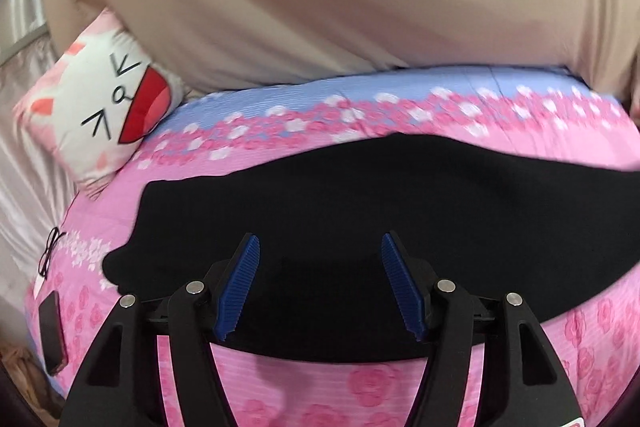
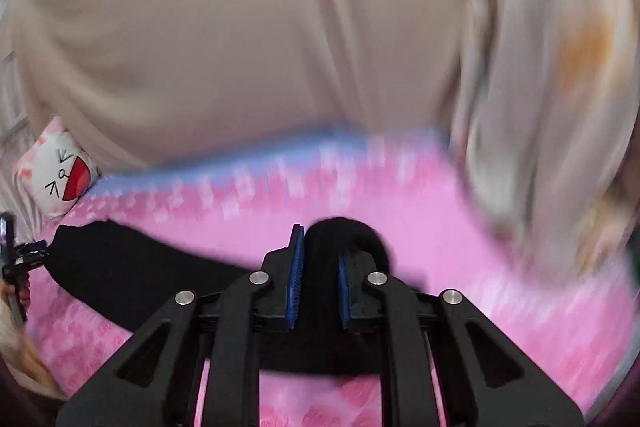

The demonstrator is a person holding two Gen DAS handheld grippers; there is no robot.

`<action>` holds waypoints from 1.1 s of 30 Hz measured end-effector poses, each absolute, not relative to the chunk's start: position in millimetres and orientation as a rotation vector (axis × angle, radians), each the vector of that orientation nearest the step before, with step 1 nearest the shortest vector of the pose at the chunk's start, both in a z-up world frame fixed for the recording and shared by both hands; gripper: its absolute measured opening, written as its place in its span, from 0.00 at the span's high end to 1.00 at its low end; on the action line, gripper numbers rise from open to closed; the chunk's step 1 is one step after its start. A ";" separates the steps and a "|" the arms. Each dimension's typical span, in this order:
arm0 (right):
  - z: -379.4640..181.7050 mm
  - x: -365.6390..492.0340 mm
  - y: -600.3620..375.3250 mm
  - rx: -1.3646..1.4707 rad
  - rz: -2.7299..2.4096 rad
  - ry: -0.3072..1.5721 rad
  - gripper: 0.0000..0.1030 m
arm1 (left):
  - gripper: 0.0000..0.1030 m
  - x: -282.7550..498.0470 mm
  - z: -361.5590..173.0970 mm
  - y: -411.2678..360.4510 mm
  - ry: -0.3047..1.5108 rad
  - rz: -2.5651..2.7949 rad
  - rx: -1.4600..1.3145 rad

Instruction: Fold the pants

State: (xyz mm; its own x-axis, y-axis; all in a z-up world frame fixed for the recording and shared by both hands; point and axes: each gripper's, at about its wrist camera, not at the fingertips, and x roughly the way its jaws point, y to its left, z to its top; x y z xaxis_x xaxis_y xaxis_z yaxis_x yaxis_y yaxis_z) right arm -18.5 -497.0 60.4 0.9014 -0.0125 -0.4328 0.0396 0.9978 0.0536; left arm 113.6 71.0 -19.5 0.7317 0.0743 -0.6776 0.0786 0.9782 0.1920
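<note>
The right claw [image 2: 320, 279] is clamped on a bunched end of the black fabric pants [image 1: 340, 211], whose length runs leftward across the pink floral bed [image 1: 580, 347], beneath the spread, empty left claw [image 1: 320, 287].

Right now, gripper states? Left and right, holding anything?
Left gripper: open, nothing between the fingers, above the black pants.
Right gripper: shut on a bunched fold of the pants.

Left gripper [image 1: 320, 251]: black linkage arms, silver pivot screws, ribbed blue pads [image 1: 240, 287]. Right gripper [image 2: 320, 255] same build. Beyond both, person's beige top [image 1: 280, 7].
</note>
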 end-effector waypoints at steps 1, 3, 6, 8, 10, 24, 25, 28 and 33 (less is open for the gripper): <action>48.8 -24.8 -500.3 0.022 -0.029 0.487 0.86 | 0.40 111.1 -26.2 63.4 0.763 -0.020 0.224; -3.2 -29.7 -521.3 0.031 -0.075 0.664 0.65 | 0.40 108.7 -38.1 56.5 0.793 -0.042 0.214; -72.8 -55.6 -558.9 0.118 -0.205 0.868 0.62 | 0.40 107.8 -53.6 49.5 0.832 -0.051 0.213; -76.0 -78.9 -578.0 0.262 -0.229 0.820 0.61 | 0.40 107.8 -58.2 48.0 0.848 -0.055 0.210; -58.4 -89.3 -592.1 0.406 -0.213 0.705 0.61 | 0.40 109.5 -57.3 44.2 0.848 -0.058 0.212; -15.7 74.3 -519.2 0.133 -0.125 0.719 0.92 | 0.34 95.4 -69.5 -2.7 0.818 -0.081 0.239; 2.5 64.0 -518.1 0.119 -0.134 0.650 0.92 | 0.34 94.6 -69.6 -0.9 0.815 -0.075 0.242; -16.0 63.1 -543.0 -0.006 -0.307 0.705 0.90 | 0.34 97.2 -74.2 5.5 0.819 -0.056 0.225; -70.3 32.6 -599.6 0.203 -0.452 0.798 0.85 | 0.34 107.7 -81.7 19.3 0.851 -0.024 0.178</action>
